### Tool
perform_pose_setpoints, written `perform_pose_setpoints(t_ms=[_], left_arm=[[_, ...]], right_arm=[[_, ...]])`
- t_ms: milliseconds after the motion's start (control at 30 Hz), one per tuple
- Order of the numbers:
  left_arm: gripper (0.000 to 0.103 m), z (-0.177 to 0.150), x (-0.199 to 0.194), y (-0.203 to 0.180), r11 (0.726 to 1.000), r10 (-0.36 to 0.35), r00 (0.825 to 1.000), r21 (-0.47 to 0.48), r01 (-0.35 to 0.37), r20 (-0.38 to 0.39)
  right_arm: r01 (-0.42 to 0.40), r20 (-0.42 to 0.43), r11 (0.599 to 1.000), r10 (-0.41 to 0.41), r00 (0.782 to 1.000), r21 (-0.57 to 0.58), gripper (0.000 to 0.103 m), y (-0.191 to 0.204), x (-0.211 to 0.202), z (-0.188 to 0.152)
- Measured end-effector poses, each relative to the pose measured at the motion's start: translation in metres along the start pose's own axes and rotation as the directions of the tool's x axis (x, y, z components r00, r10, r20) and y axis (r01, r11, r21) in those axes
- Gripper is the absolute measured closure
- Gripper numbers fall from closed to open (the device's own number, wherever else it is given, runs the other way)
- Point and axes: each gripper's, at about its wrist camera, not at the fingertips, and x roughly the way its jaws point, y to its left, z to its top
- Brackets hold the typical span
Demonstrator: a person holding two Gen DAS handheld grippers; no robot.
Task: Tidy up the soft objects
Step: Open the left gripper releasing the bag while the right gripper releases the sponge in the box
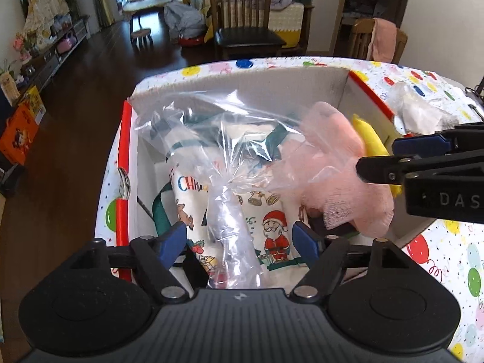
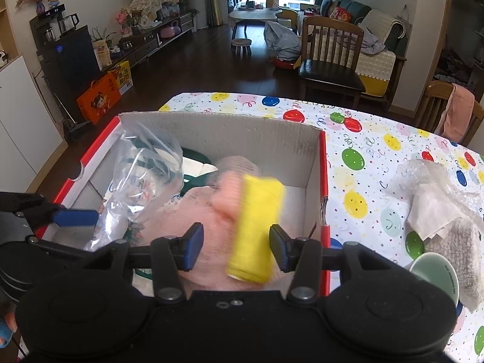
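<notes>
- left gripper [image 1: 239,239]: fingers wide, pads clear of the clear bag [image 1: 224,199] that stands between them; nothing held, bag rests in the box [image 1: 242,81].
- risk here: bag is light and tall, sticks up past the rim. it could spring up or tip over the left wall if a finger snags the plastic on the way out.
- box contents, left to right: bag on a santa cloth [image 1: 272,227] w/ green straps, then pink mesh [image 1: 332,166], then yellow roll [image 2: 257,227] by the right wall.
- right gripper [image 2: 236,248]: fingers part open, no pad visibly pressing. yellow roll sits blurred between them, looks loose or dropping; can't tell if it has landed.
- risk: roll lies on top of the puffy mesh, so it may roll off toward the near side or sit proud of the box.
- right of box, on the table [image 2: 363,139]: bubble wrap [image 2: 432,178], white paper, grey fuzzy piece [image 2: 462,251], green cup [image 2: 435,272]; prob. the soft ones not yet packed.
</notes>
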Motion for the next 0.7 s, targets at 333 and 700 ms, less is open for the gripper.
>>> perform_pose_setpoints(t_ms=[333, 700], left_arm=[[0.026, -0.005, -0.018, -0.002, 0.999, -0.030, 0.999, 0.018, 0.029, 0.018], [0.026, -0.005, -0.059, 0.001, 0.997, -0.083, 0.992, 0.016, 0.082, 0.095]], right_arm=[[-0.013, 0.034, 1.000, 0.013, 0.999, 0.004, 0.041, 0.000, -0.022, -0.004], [-0.048, 0.109, 0.999, 0.045, 0.993, 0.017, 0.030, -0.001, -0.064, -0.008]])
